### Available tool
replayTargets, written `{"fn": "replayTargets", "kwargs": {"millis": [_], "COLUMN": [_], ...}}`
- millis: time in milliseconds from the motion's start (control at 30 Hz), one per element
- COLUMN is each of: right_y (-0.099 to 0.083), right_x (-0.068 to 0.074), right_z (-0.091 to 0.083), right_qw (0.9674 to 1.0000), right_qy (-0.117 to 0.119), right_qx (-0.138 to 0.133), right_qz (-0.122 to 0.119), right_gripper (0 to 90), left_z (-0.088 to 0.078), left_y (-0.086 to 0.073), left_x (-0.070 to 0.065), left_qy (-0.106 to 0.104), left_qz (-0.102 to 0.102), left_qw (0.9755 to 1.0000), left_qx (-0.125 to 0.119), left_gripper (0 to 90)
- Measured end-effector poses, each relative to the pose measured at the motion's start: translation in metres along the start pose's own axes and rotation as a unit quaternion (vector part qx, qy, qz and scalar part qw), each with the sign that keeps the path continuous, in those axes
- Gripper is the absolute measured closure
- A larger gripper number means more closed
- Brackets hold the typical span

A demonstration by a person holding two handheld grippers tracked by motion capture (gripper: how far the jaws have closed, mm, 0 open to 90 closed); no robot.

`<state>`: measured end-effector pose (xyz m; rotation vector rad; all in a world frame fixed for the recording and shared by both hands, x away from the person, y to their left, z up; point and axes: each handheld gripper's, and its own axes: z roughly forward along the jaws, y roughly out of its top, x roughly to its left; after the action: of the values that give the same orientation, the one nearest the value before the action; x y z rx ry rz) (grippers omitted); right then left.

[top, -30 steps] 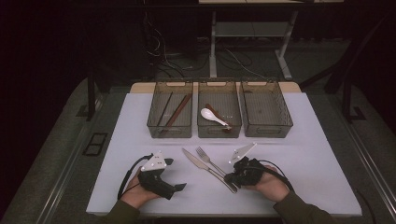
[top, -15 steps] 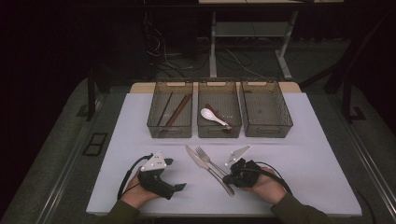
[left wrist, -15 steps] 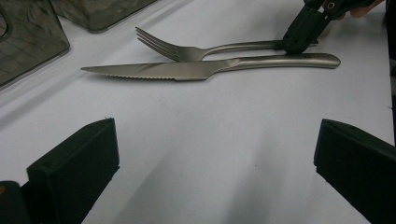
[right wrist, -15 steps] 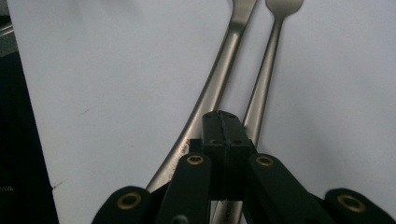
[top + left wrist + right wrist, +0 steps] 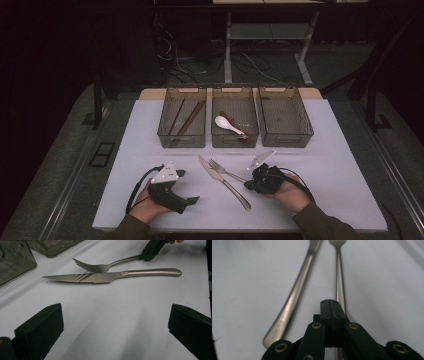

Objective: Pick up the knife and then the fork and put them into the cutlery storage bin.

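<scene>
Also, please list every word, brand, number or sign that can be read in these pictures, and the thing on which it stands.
No text can be read.
Knife: a small engraved mark on the handle near its end, too blurred to read.
Fork, three bins and table: no marks seen.

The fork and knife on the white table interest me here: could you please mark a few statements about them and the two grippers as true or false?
1. The right gripper is closed on the handle of the fork. True; in the right gripper view its fingers meet over the handle.
2. The left gripper holds the knife. False; it is open, well short of the knife.
3. The fork's tines rest on the knife blade. True, as the left gripper view shows.
4. The white spoon lies in the right bin. False; it lies in the middle bin.
5. The right bin holds chopsticks. False; the chopsticks lie in the left bin.
</scene>
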<state>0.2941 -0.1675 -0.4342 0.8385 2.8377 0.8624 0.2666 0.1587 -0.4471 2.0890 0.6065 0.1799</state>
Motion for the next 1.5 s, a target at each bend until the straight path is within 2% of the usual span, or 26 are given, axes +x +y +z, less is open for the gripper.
{"fn": "replayTargets", "kwargs": {"millis": [133,233,300,333,433,500,600,667,933,1033,1300,1500], "right_y": [0.0,0.0,0.001,0.002,0.006,0.012,0.024,0.034,0.074,0.085,0.099,0.103], "right_x": [-0.007,-0.009,-0.01,-0.012,-0.015,-0.017,-0.019,-0.021,-0.02,-0.02,-0.019,-0.017], "right_z": [0.0,0.0,-0.001,-0.002,-0.006,-0.009,-0.009,-0.008,0.004,0.014,0.034,0.042], "right_qw": [0.9999,0.9999,1.0,1.0,0.9999,0.9997,0.9989,0.9981,0.9926,0.9892,0.9773,0.9723], "right_qy": [-0.01,-0.009,-0.006,0.003,0.013,0.014,0.005,0.009,0.008,0.012,0.023,0.022], "right_qx": [-0.003,-0.004,-0.002,0.002,0.006,0.014,0.039,0.053,0.107,0.132,0.192,0.213], "right_qz": [0.004,0.008,0.004,0.003,-0.002,-0.012,-0.024,-0.029,-0.056,-0.063,-0.086,-0.094], "right_gripper": [89.7,89.7,89.5,88.7,82.8,79.9,77.0,75.8,75.1,75.0,75.1,76.8], "left_z": [0.0,0.0,0.001,0.0,0.0,0.0,0.001,0.002,0.001,0.001,0.001,0.001], "left_y": [0.0,0.0,0.0,0.0,0.0,0.0,0.001,0.001,0.001,0.001,0.001,0.001], "left_x": [0.0,0.0,0.0,0.0,0.001,0.001,0.001,0.001,0.001,0.001,0.002,0.001], "left_qy": [0.0,0.0,0.0,0.0,0.0,0.001,0.001,0.0,-0.001,-0.001,-0.002,-0.003], "left_qz": [0.0,-0.001,-0.001,-0.001,-0.001,-0.002,-0.002,-0.002,-0.002,-0.002,0.0,0.0], "left_qw": [1.0,1.0,1.0,1.0,1.0,1.0,1.0,1.0,1.0,1.0,1.0,1.0], "left_qx": [0.0,-0.001,0.0,0.0,0.001,0.0,-0.001,-0.001,-0.002,-0.003,-0.003,-0.003], "left_gripper": [0.0,0.0,0.0,0.0,0.0,0.0,0.0,0.0,0.0,0.0,0.0,0.0]}}
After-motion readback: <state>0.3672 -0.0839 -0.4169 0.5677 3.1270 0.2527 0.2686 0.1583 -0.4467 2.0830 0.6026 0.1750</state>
